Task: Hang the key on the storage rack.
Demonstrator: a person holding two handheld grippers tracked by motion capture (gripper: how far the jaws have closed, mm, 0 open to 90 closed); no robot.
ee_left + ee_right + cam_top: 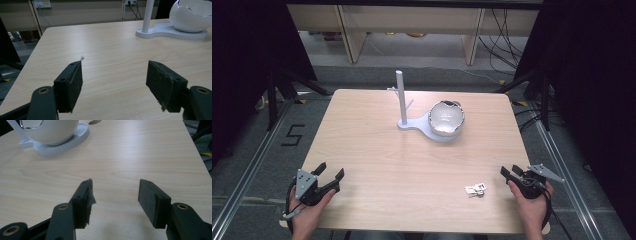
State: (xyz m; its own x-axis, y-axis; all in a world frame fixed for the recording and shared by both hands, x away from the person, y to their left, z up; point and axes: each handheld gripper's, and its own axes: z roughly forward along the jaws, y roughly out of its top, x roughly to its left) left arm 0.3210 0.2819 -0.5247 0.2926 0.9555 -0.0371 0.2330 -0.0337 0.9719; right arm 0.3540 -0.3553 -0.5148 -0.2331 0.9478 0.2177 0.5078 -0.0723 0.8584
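Now we hold two grippers, left gripper (330, 176) and right gripper (511, 173), both spread, empty; one key bunch (475, 189) just beside right gripper, toward left one; one white bowl (446, 118) ahead.

One bowl (446, 118), one stand (402, 100), one key bunch (475, 189).

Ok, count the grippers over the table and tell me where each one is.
2. The left gripper is at the table's near left corner, jaws open. The right gripper is at the near right edge, jaws open, just right of the keys. Neither holds anything.
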